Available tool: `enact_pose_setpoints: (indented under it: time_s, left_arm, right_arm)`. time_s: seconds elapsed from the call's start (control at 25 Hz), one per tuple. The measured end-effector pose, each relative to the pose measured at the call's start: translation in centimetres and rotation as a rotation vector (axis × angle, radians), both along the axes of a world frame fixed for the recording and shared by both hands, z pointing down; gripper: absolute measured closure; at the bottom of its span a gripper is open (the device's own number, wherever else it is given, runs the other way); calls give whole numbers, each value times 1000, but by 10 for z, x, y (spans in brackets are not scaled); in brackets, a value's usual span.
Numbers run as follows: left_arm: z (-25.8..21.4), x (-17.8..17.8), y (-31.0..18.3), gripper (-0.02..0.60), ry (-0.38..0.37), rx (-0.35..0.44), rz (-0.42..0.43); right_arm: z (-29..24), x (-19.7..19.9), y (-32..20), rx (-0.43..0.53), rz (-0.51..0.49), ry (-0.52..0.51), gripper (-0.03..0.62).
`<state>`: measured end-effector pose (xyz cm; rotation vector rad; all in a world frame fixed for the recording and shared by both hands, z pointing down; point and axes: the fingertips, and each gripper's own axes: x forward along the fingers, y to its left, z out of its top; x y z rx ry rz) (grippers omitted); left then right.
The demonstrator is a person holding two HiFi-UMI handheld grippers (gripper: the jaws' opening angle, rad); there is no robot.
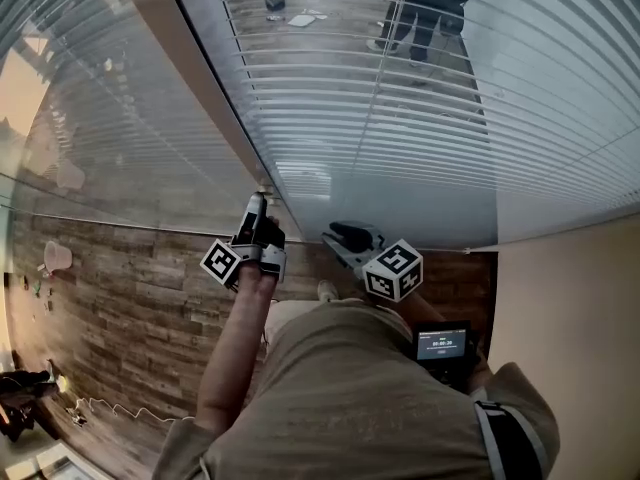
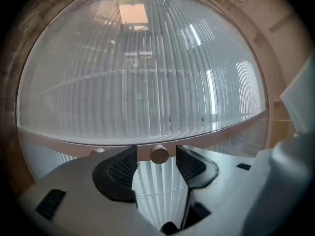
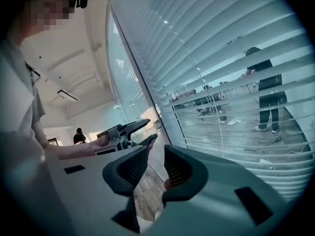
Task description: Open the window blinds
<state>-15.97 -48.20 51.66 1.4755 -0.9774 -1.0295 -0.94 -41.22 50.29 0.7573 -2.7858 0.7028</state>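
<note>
My left gripper (image 1: 257, 208) holds its jaws wide, one on each side of a small round knob (image 2: 159, 154) at the window frame, and neither pad touches it. My right gripper (image 3: 156, 155) has its jaws apart and empty. The blinds (image 1: 420, 118) hang lowered straight ahead of both.

Your head view is evenly and softly lit, with the brightest light coming through the blinds (image 1: 420, 118), whose slats bow towards the edges from the wide lens. In your left gripper view the slats look pale and washed out, a warm patch (image 2: 133, 14) glares at the top, and the corners fall black. Your right gripper view has a cool bluish cast, a sharp centre and a dark rim.
</note>
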Motion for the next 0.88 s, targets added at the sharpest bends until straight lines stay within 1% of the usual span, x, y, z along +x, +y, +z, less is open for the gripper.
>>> enact_pose_setpoints:
  time_s: [0.12, 0.2, 0.28, 0.32, 0.36, 0.4, 0.44, 0.52, 0.56, 0.64, 0.72, 0.76, 0.88]
  left_arm:
    - [1, 5, -6, 345, 18, -3, 5]
    - [1, 8, -7, 345, 68, -7, 8]
    - [4, 10, -10, 347, 137, -20, 19]
    - [5, 10, -12, 362, 162, -22, 27]
    - [5, 11, -14, 397, 175, -20, 35]
    - [3, 11, -16, 405, 177, -19, 44]
    - [1, 12, -17, 427, 176, -22, 52]
    - [-2, 16, -16, 449, 181, -44, 74]
    - [-1, 18, -17, 449, 179, -56, 90]
    - [0, 20, -18, 449, 145, -68, 120]
    - [-1, 21, -18, 448, 81, -61, 141]
    - [-2, 22, -16, 448, 34, -55, 152]
    - [0, 29, -10, 448, -144, -52, 191]
  right_arm:
    - [0, 5, 0, 10, 7, 5, 485]
    - [1, 9, 4, 13, 11, 13, 485]
    - [3, 10, 3, 10, 19, 16, 485]
    - [4, 9, 2, 8, 24, 16, 485]
    - [5, 8, 1, 5, 30, 14, 485]
    - [4, 7, -1, 3, 35, 13, 485]
    - [3, 5, -2, 1, 40, 11, 485]
    - [2, 3, -3, -3, 48, 7, 485]
    - [2, 2, -4, -5, 53, 4, 485]
    - [4, 0, -7, -2, 68, 9, 487]
    - [6, -3, -10, -1, 82, 19, 487]
    - [6, -5, -9, -2, 84, 20, 487]
    - [-2, -8, -6, 11, 79, 25, 487]
